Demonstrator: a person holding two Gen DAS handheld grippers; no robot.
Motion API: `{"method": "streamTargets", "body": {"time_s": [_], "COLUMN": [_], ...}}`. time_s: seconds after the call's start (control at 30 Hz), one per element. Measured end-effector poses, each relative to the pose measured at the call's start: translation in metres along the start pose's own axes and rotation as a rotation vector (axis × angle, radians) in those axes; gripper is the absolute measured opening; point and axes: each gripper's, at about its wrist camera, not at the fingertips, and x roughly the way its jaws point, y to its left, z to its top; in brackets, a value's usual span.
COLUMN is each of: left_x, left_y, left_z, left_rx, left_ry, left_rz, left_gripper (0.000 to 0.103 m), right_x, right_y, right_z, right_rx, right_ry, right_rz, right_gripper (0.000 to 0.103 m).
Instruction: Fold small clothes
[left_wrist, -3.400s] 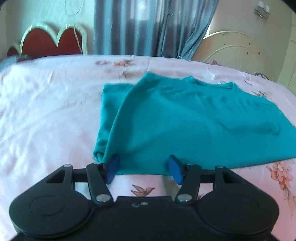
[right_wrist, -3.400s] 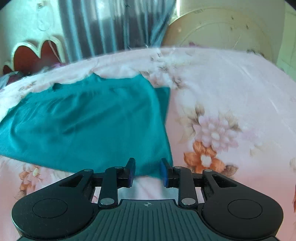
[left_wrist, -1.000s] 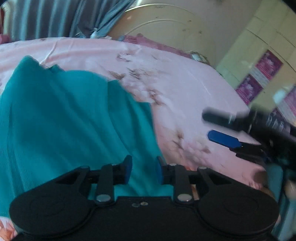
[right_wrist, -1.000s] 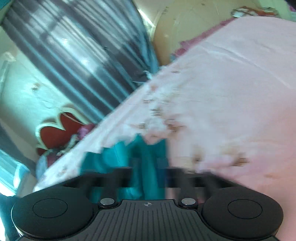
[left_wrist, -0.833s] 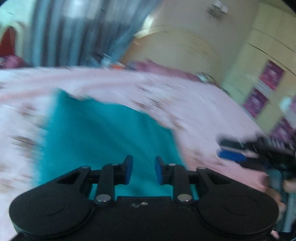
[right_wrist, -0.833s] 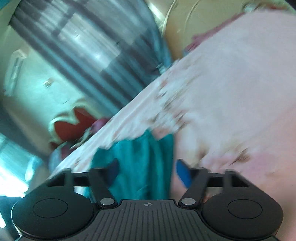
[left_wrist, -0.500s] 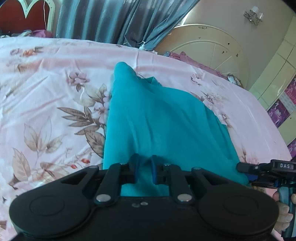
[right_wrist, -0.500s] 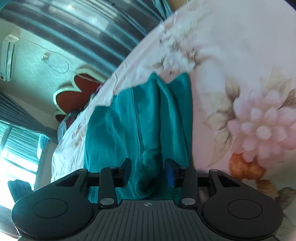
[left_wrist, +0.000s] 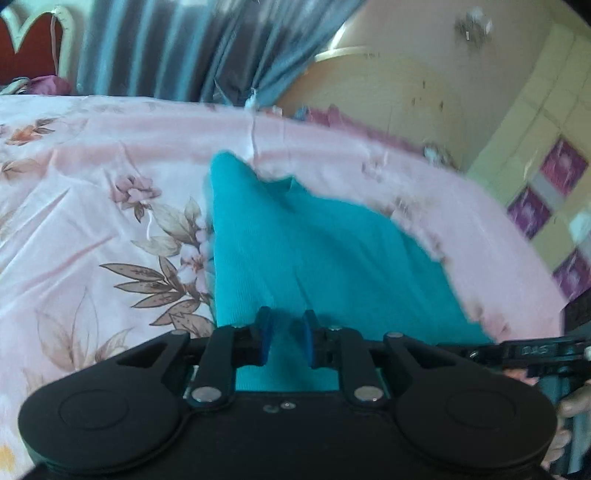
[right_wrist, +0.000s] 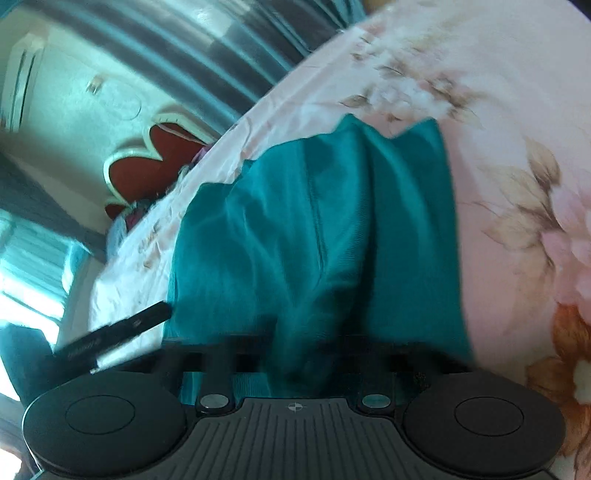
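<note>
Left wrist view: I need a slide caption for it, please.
Left claw pinching the near edge of a teal garment spread on a pink floral bedsheet, the right claw alongside.

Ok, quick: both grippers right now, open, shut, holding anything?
Left gripper: shut on the teal garment, near its edge.
Right gripper: jaws just closing on a bunched fold of the teal garment; blurred, but it looks pinched.

A teal garment (right_wrist: 314, 236) lies rumpled on the pink floral bedsheet (right_wrist: 517, 110), a seam running down its middle. At the near edge the right claw (right_wrist: 301, 360) has just been closing, and a bunched fold of the teal cloth sits between its blurred fingers. The other claw's black finger (right_wrist: 122, 332) pokes in low on the left beside the cloth's edge. A red headboard (right_wrist: 147, 162) and grey curtains (right_wrist: 229, 48) stand beyond.
</note>
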Motion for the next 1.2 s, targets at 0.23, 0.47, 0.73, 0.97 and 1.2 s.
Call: {"method": "streamTargets", "body": {"time_s": [0.23, 0.47, 0.73, 0.97, 1.2], "left_x": [-0.001, 0.027, 0.028, 0.060, 0.035], "left_y": [-0.033, -0.054, -0.040, -0.036, 0.000], "left_z": [0.006, -0.001, 0.023, 0.042, 0.052], "left_rx": [0.121, 0.160, 0.203, 0.183, 0.060], "left_ry": [-0.011, 0.081, 0.025, 0.044, -0.091], "left_rz": [-0.099, -0.086, -0.054, -0.082, -0.066], "left_gripper": [0.017, 0.017, 0.017, 0.017, 0.025], "right_x": [-0.065, -0.037, -0.067, 0.000, 0.015], "right_y": [0.031, -0.028, -0.033, -0.023, 0.029], "right_z": [-0.004, -0.032, 0.011, 0.046, 0.075], "right_rx": [-0.207, -0.057, -0.055, -0.134, -0.338], "right_ry": [-0.146, -0.084, -0.229, -0.050, -0.165], "right_rz": [-0.080, -0.139, -0.152, -0.269, -0.195], "right_gripper": [0.009, 0.010, 0.045, 0.004, 0.070]}}
